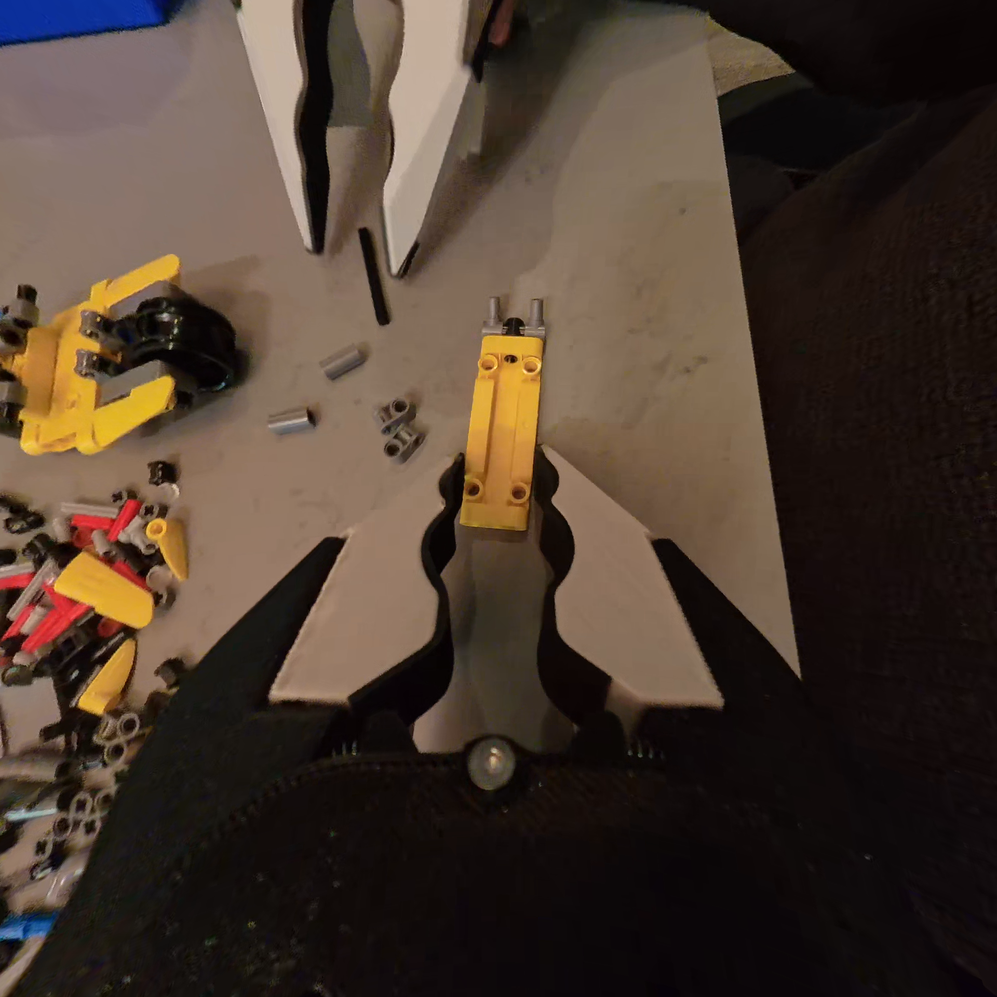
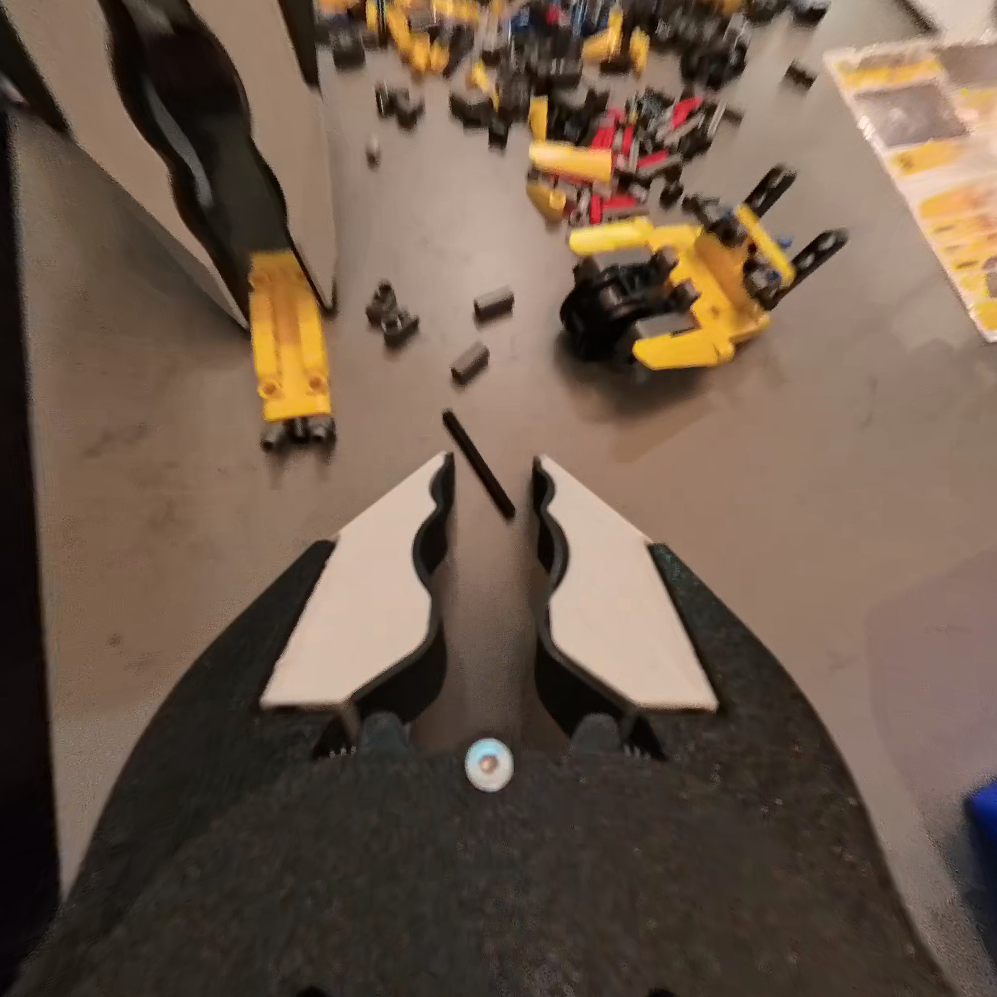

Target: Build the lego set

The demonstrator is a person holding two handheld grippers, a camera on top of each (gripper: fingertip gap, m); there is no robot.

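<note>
A long yellow toy-brick panel (image 1: 504, 431) with grey pins at its far end lies on the grey desk (image 1: 620, 243), its near end pinched between the fingers of the left claw (image 1: 499, 469). Across from it, the right claw (image 2: 492, 464) is spread, its tips either side of a thin black axle rod (image 2: 477, 464) lying on the desk, not gripping it. Just beside the panel sit small grey connectors (image 1: 400, 429) and two short grey tubes (image 1: 291, 421). Farther off stands a partly built yellow model with a black wheel (image 1: 113, 356), near a loose heap of red, yellow and grey pieces (image 1: 86, 593). Printed sheets (image 2: 928, 135) lie at the desk's edge
</note>
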